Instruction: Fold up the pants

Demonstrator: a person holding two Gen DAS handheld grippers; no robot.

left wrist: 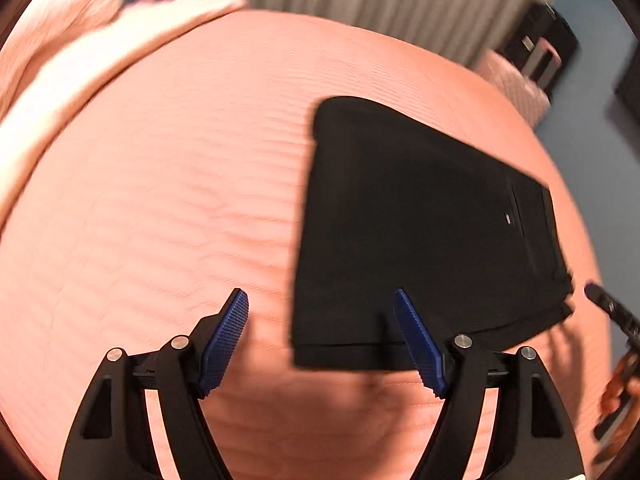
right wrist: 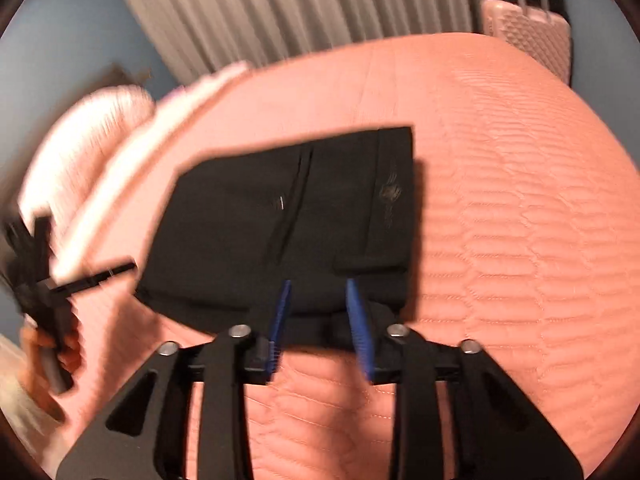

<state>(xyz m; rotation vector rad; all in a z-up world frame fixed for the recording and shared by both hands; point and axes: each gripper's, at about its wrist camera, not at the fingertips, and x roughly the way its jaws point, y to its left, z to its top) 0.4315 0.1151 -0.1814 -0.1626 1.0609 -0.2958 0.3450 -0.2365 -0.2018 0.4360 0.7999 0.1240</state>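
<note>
1. Pants (left wrist: 420,232), black and folded, lie right of centre on the pink bedspread (left wrist: 160,200) in my left wrist view; my left gripper (left wrist: 322,340) gapes wide at the bottom, nothing held.
2. Right wrist view: pants (right wrist: 288,220) centre frame, my right gripper (right wrist: 320,320) spread open over their near edge, pads clear.

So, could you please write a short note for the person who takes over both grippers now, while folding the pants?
Left gripper: open, empty, at the near left corner of the pants.
Right gripper: open, empty, over the pants' near edge.
Pants: black, lying flat as a compact folded rectangle on the pink bedspread.
Done: the fold looks finished and released.
Left: probably only checking the edges, maybe one more fold if a smaller stack is wanted.
</note>
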